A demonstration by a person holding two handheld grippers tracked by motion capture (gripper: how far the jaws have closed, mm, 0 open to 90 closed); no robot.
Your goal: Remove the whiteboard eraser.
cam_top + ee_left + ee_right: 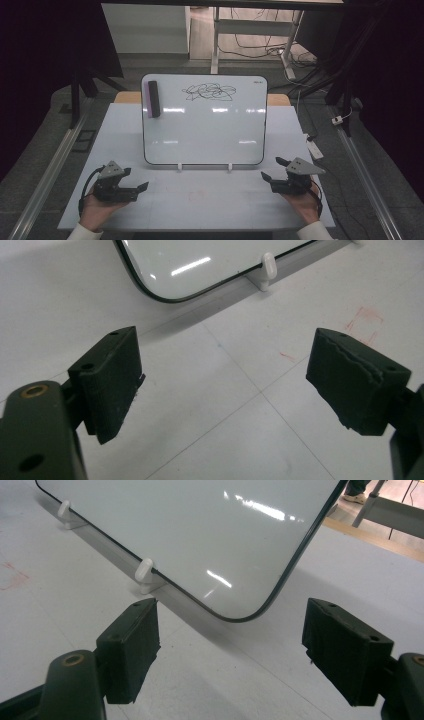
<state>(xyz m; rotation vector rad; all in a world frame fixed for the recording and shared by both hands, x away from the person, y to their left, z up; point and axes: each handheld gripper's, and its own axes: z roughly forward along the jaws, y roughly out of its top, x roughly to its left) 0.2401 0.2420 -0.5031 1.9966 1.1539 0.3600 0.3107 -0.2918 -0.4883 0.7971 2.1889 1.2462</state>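
A whiteboard [204, 120] stands propped on two small white feet at the middle of the white table [200, 200]. A black scribble [209, 92] marks its upper part, and a purple-and-black eraser [152, 98] sticks to its upper left corner. My left gripper [137, 180] rests on the table in front of the board's lower left corner, open and holding nothing. My right gripper [272, 168] rests in front of the lower right corner, also open and holding nothing. The left gripper view has the board's corner [165, 290] ahead of my left gripper [225, 385]; the right gripper view has the other corner [240, 615] ahead of my right gripper [232, 647].
Faint red marks [367, 320] stain the tabletop in front of the board. Metal rails run along both sides of the table on the floor. Behind the table stand desk legs [216, 40] with loose cables [265, 47].
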